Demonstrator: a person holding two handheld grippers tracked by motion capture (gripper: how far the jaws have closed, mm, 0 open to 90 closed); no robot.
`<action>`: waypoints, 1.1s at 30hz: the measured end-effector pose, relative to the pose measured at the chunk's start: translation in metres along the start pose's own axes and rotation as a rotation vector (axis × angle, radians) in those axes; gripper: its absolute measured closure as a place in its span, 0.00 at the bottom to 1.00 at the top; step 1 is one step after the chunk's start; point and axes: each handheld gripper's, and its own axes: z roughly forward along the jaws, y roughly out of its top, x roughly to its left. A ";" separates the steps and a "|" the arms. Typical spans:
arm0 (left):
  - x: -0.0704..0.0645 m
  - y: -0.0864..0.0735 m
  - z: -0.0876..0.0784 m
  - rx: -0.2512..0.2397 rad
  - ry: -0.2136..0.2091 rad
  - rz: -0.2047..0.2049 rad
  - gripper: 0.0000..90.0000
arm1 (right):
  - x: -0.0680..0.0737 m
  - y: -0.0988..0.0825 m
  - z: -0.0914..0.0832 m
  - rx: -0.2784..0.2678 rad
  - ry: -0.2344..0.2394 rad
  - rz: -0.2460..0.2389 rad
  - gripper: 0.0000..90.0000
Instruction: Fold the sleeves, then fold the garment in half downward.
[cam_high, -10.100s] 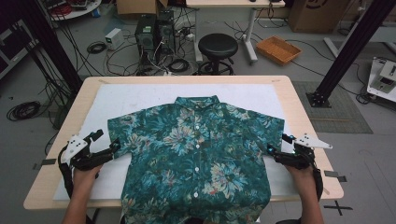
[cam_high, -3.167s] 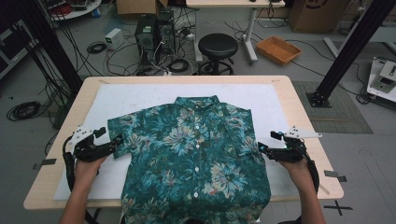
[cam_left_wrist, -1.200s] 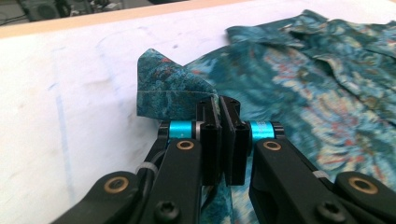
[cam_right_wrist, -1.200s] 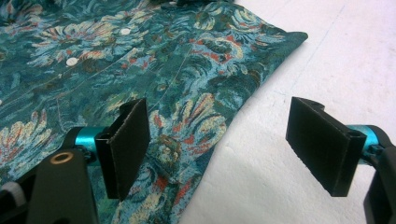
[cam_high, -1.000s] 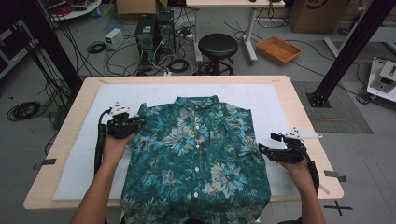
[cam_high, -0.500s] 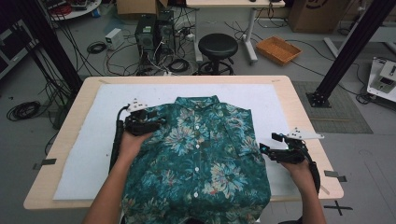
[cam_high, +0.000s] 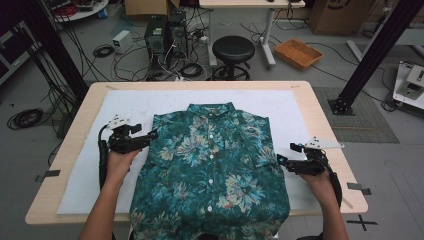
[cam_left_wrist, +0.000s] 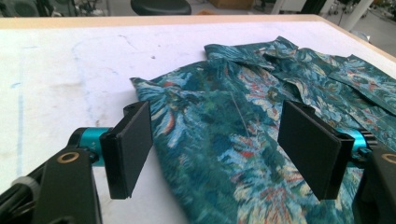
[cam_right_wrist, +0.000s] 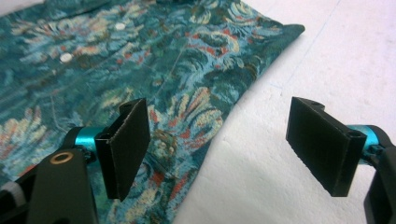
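While the floral button-up shirt (cam_high: 212, 170) lies flat, front side up, on the white mat (cam_high: 120, 107) covering the surface (cam_high: 325, 125), hem hanging over the near edge, I read this as a fold in hand: both short sleeves are already tucked in. My left gripper (cam_high: 145, 141) sits at the shirt's left folded edge near the shoulder; its fingers (cam_left_wrist: 130, 149) have just been opening and stand wide apart with cloth lying between them, not pinched. My right gripper (cam_high: 286, 162) sits just beside the right folded edge, fingers (cam_right_wrist: 127, 145) apart, one over the fabric and one over bare mat, gripping nothing. Handling guess: thin woven cloth, light, limp, no stiffness, so it will sag and drag if lifted from one point, and layers may slide over each other. Best hold is a pinch through the doubled side edges, both sides at matching height, well clear of the buttons (cam_high: 210, 167), then lift evenly so the fold doesn't come undone.
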 end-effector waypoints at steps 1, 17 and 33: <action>0.001 -0.002 -0.005 -0.014 -0.010 0.004 0.29 | 0.000 0.000 0.001 0.007 -0.004 0.001 0.24; 0.008 -0.017 -0.008 -0.018 -0.015 0.017 0.30 | -0.002 0.001 0.006 0.008 -0.001 0.030 0.24; 0.011 -0.003 0.008 -0.001 -0.067 0.092 0.30 | 0.003 0.013 0.003 0.004 0.025 -0.002 0.24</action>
